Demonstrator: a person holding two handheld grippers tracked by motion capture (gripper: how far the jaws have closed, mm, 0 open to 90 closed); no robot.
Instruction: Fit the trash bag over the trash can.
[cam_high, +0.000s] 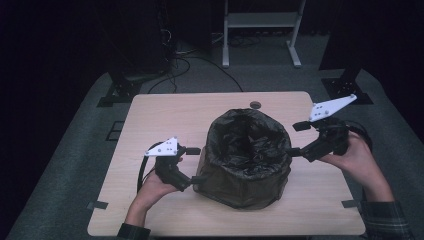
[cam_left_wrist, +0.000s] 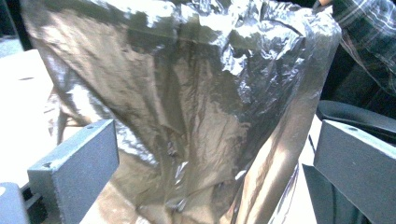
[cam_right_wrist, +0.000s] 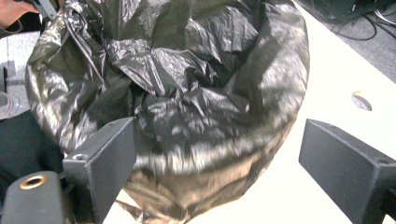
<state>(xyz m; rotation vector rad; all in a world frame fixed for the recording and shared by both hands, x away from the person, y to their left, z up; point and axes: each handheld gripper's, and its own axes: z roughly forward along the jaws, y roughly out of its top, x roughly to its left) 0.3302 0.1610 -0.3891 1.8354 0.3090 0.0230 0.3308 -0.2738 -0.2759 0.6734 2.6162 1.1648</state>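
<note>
Bin liner (cam_high: 248, 155) draped over a bin stands mid-desk (cam_high: 150, 115), squarely between both grippers; left gripper (cam_high: 194, 164) is just beside its lower wall, right gripper (cam_high: 298, 138) at its rim; both sets of fingers gape wide, holding nothing.

Pale wooden tabletop (cam_high: 150, 115) on grey carpet floor (cam_high: 65, 165), white frame legs (cam_high: 260, 30) far behind, loose cables (cam_high: 185, 65), black stands, perhaps tripods, dim dark room
</note>
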